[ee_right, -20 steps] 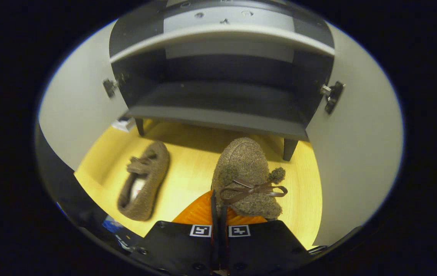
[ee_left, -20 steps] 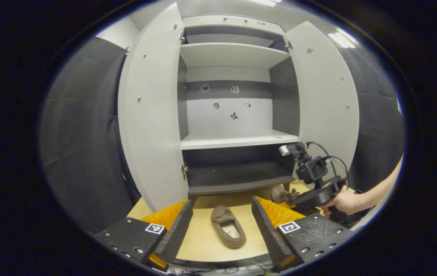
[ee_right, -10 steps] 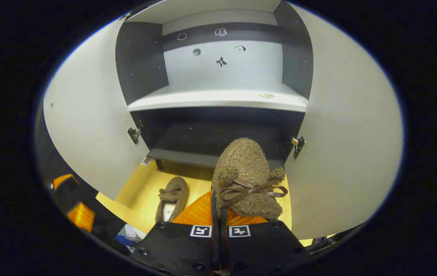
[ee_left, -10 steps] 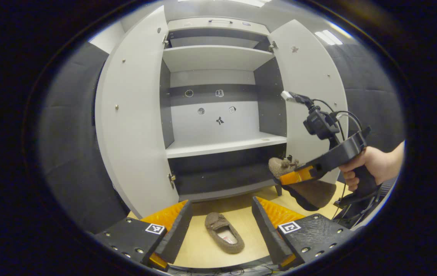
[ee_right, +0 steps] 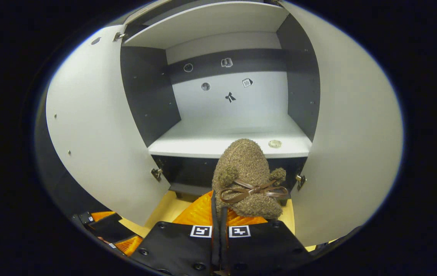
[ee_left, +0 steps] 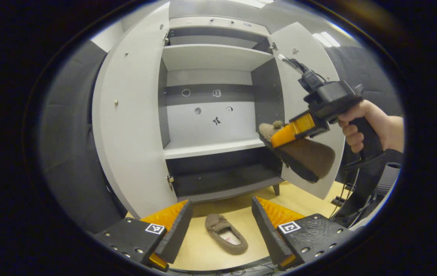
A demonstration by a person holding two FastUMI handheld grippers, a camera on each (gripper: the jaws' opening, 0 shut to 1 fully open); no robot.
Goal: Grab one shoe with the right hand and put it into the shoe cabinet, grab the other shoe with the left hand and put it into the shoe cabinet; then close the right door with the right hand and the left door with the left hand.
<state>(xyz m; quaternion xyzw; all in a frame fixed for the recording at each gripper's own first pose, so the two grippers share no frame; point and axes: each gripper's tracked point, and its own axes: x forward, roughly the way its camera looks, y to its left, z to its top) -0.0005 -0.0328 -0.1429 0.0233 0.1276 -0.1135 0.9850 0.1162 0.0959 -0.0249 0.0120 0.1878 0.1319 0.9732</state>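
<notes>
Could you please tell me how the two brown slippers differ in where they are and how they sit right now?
The held slipper is up in the air, clamped by the right gripper before the white shelf; the floor slipper lies flat on the wooden floor, untouched. The held slipper tilts, toe toward the cabinet; the floor slipper rests sole down, opening up. Both are brown and fuzzy.

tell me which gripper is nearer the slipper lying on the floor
Left. The left gripper hangs open just above the floor slipper, which shows between its fingers. The right gripper is raised at middle-shelf height, shut on the other slipper.
</notes>
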